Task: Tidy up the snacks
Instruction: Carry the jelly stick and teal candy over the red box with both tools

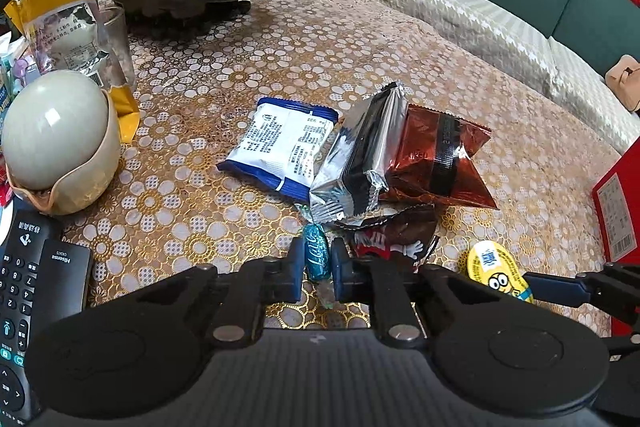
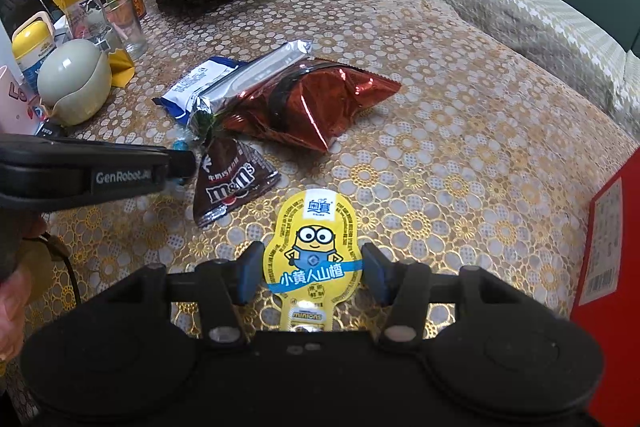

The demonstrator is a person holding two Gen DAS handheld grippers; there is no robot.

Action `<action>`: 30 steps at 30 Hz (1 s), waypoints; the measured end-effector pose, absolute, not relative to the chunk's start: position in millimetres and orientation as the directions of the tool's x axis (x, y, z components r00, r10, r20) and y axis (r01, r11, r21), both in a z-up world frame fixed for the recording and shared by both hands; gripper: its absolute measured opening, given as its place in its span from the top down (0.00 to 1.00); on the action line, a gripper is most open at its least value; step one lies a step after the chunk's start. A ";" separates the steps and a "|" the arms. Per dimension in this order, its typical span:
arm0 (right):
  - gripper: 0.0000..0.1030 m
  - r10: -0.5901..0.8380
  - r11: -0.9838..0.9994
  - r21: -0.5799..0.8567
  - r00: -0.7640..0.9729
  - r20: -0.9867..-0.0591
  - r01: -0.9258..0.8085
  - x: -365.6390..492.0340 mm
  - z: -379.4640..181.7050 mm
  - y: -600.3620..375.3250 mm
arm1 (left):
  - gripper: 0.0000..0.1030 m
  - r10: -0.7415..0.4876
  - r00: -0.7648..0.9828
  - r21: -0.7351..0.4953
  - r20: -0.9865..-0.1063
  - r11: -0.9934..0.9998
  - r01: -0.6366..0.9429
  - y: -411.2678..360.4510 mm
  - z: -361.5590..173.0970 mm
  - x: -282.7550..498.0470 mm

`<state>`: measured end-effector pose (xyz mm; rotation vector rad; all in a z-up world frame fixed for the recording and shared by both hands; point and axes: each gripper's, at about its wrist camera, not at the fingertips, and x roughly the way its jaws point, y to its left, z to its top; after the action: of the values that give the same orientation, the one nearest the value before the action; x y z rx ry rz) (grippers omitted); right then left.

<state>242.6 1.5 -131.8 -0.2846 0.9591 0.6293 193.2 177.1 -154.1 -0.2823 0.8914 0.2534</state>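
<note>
On the lace-patterned tabletop (image 1: pixel 280 39), the left gripper (image 1: pixel 317 263) is pinching a light, slippery teal candy (image 1: pixel 317 255) at its middle, while the right gripper's (image 2: pixel 311 273) parted fingers are flanking the flat, stiff Minions hawthorn pack (image 2: pixel 313 247).

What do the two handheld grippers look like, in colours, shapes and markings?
Both the left gripper and right gripper have a matte black body with two round discs, black linkage arms with silver pivot pins, and blue fingertip pads. The left one's side shows white "GenRobot" lettering.
</note>
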 end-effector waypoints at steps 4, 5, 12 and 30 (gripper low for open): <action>0.50 0.377 0.796 0.058 0.418 -0.826 -0.603 236.2 -127.4 -5.8 | 0.88 0.093 0.597 -0.142 -0.797 0.931 -0.335 180.0 -152.5 186.9; 0.50 0.380 0.797 0.062 0.418 -0.825 -0.601 233.9 -125.8 -7.8 | 0.88 0.091 0.595 -0.145 -0.798 0.930 -0.337 180.7 -151.8 184.4; 0.50 0.404 0.802 0.092 0.423 -0.811 -0.590 208.3 -110.8 -26.5 | 0.88 0.092 0.600 -0.133 -0.795 0.938 -0.321 172.8 -138.5 160.8; 0.50 0.432 0.852 0.118 0.555 -0.711 -0.511 153.3 -31.6 -126.9 | 0.88 -0.008 0.694 -0.118 -0.720 0.987 -0.112 73.7 -48.8 114.5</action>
<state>153.3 -126.9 -31.6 -0.1064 0.8092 0.5577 114.5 73.7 -48.8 -0.1576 0.8020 0.0582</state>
